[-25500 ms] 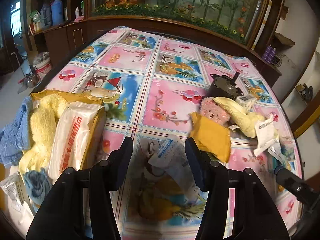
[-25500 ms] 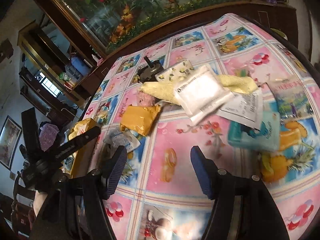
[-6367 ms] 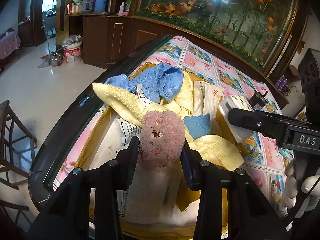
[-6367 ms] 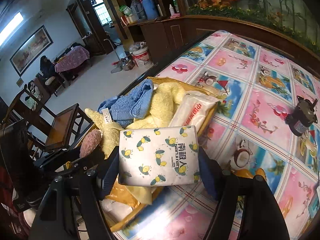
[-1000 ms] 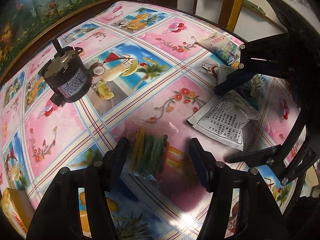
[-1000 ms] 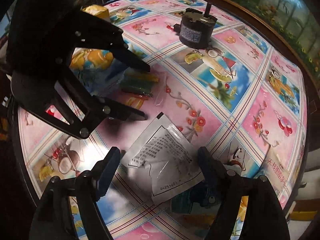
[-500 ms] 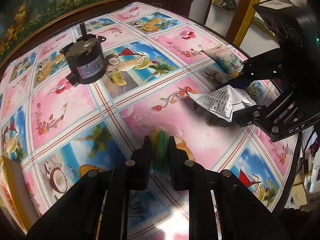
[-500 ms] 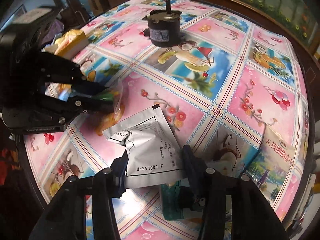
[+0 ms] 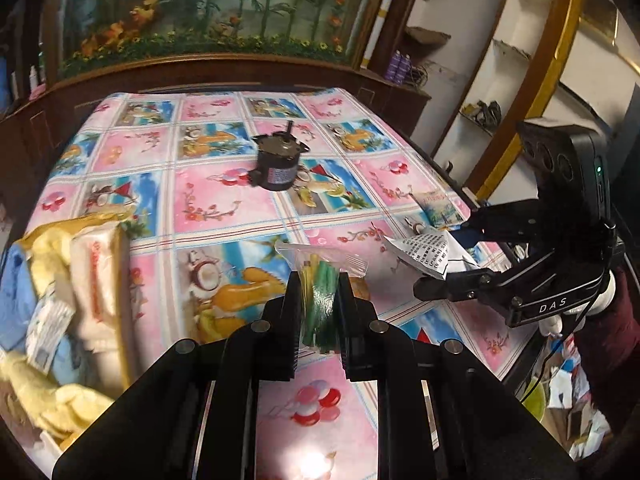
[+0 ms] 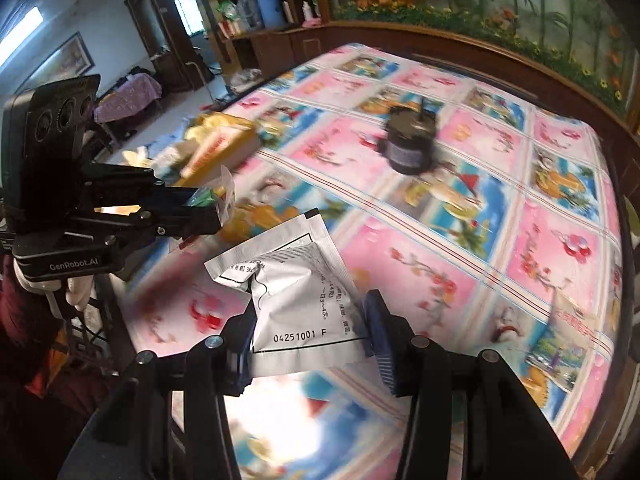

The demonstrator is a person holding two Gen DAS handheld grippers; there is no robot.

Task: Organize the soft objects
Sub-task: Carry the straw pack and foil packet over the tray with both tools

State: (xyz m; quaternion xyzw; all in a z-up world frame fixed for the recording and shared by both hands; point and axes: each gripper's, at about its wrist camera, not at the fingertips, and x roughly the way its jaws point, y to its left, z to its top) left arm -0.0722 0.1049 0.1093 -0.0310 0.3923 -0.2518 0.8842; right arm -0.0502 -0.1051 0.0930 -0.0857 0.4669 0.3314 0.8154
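Note:
My left gripper (image 9: 318, 284) is shut on a clear plastic bag of green and yellow pieces (image 9: 319, 292) and holds it above the table; the gripper also shows in the right wrist view (image 10: 200, 212). My right gripper (image 10: 308, 332) is shut on a white printed sachet (image 10: 298, 304), lifted off the cloth; it shows at the right of the left wrist view (image 9: 444, 264) with the sachet (image 9: 426, 250). A yellow bin (image 9: 28, 240) at the table's left edge holds yellow and blue towels and a white tissue pack (image 9: 100, 280).
A black cylindrical motor (image 9: 278, 166) stands mid-table on the pink and blue cartoon tablecloth (image 9: 216, 200); it also shows in the right wrist view (image 10: 410, 142). A flat printed packet (image 10: 576, 322) lies near the right edge. A dark wooden cabinet with an aquarium (image 9: 200, 8) runs behind the table.
Both grippers have lifted their loads off the cloth and swung towards the bin side. The left view has tilted up, so the yellow bin has come into sight at the left.

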